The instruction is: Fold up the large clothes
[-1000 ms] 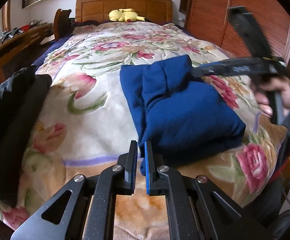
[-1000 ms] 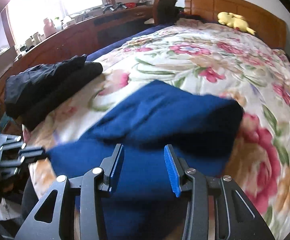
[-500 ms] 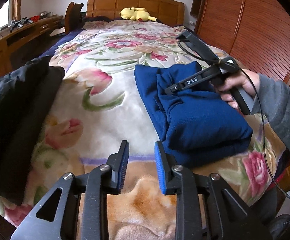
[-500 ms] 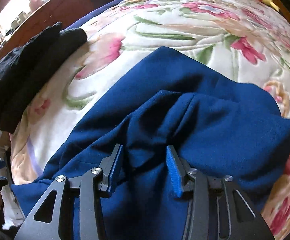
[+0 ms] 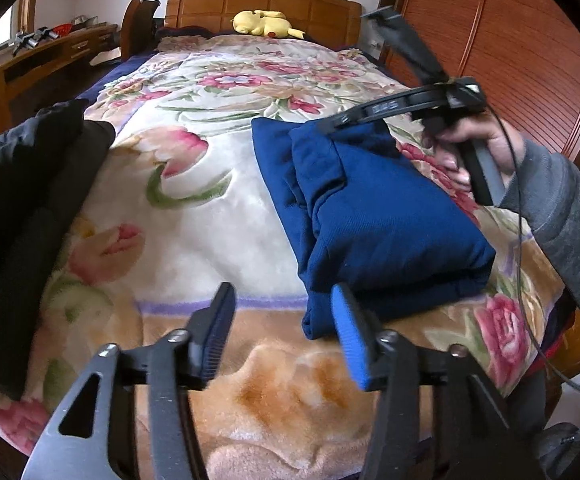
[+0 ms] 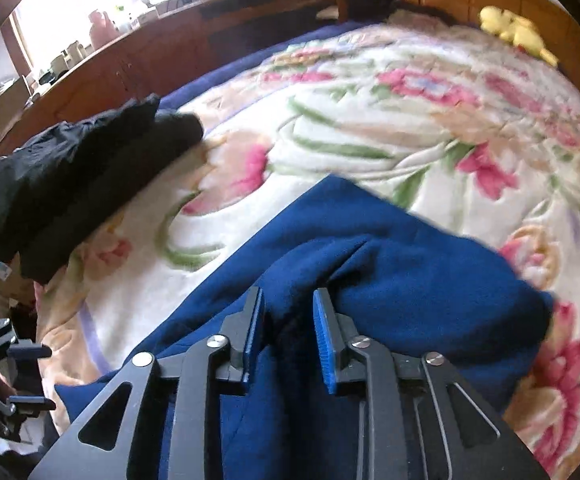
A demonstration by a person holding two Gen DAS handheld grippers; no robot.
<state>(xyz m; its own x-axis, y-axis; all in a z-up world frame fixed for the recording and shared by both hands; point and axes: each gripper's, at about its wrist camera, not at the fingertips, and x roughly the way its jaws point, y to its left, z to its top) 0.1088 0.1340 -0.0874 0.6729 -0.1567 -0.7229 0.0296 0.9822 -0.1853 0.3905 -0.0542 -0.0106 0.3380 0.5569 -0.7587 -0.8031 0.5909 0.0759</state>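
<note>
Both grippers, left gripper (image 5: 282, 328) and right gripper (image 6: 288, 336), gape over folded blue garment (image 5: 374, 216).

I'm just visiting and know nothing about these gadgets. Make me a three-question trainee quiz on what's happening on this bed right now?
1. True or false: the left gripper is open and holds nothing.
2. Which lies nearest the headboard? A) blue garment B) black clothes C) yellow plush toy
3. Fill in: the right gripper sits over the ___ garment.

Key: 1 true; 2 C; 3 blue.
</note>
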